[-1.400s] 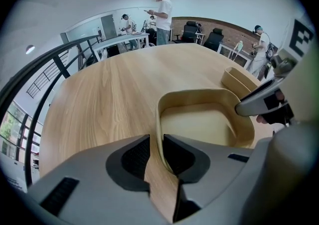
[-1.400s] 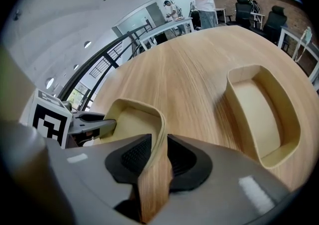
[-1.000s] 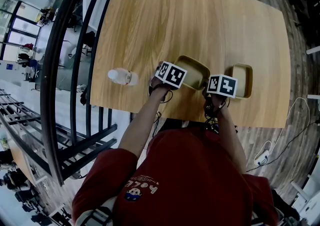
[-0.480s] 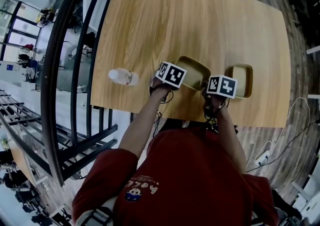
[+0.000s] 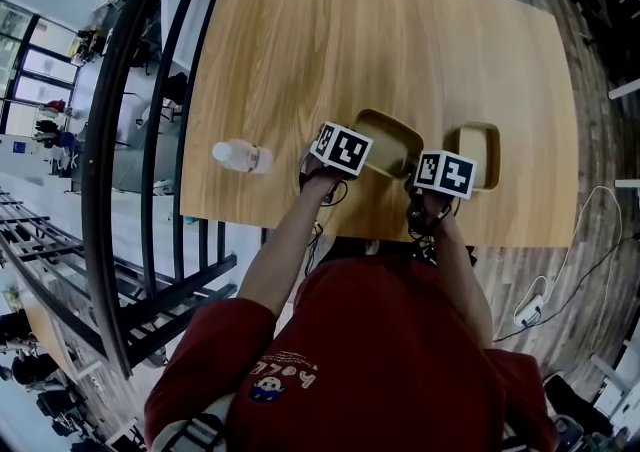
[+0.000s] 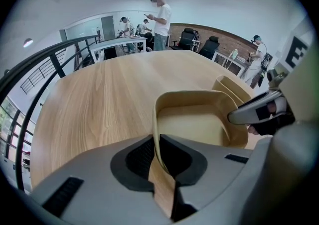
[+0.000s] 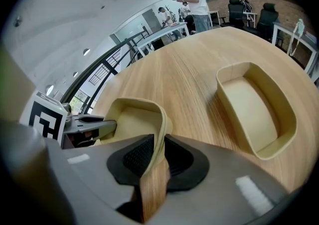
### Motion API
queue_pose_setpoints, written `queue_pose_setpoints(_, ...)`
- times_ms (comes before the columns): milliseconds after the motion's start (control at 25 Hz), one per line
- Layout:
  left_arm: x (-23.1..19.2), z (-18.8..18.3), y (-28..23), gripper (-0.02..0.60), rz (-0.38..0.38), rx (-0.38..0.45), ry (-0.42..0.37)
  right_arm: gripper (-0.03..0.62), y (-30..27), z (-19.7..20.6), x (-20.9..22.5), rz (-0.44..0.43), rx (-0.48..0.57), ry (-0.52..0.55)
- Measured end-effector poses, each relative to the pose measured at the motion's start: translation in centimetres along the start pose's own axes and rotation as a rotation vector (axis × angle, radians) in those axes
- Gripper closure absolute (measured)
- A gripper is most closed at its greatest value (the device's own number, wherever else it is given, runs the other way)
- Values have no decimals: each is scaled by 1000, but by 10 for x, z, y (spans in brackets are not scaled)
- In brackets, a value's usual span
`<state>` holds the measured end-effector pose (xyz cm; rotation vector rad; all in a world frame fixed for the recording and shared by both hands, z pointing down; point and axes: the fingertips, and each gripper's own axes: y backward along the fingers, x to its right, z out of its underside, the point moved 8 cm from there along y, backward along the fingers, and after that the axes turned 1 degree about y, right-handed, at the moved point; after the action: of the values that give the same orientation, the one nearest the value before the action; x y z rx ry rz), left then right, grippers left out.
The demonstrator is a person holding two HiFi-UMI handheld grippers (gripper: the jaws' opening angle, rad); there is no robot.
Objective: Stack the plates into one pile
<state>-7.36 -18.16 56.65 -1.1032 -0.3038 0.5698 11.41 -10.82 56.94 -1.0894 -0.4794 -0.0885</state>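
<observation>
Close to the near edge of the wood-grain table (image 5: 350,50), the left gripper (image 6: 158,155) and right gripper (image 7: 155,158), their jaws just closed narrow, each pinch the thin upright rim of one smooth beige rounded-rectangular plate (image 6: 194,124). A matching second plate (image 7: 254,114) sits just beside it, apart. Off left, a pale plastic bottle (image 5: 240,154) lies on its side.

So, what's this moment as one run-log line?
left gripper: jaws just closed, on left plate rim | right gripper: jaws just closing, on same plate | right plate: on table | stack: not yet
</observation>
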Motion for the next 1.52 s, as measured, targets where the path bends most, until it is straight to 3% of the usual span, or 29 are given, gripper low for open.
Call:
queue_pose_setpoints(680,66,-70,11,545,47,104,-184,516,65,-13,50,31,192,-138)
queue_pose_setpoints(1200,142,-125,7,548,135,149,-392,513,116,-1,96,110,333,-337)
queue_pose_setpoints(1520,182,-154,-10,548,177,145,-518,507,125,9,118,115,376,-482)
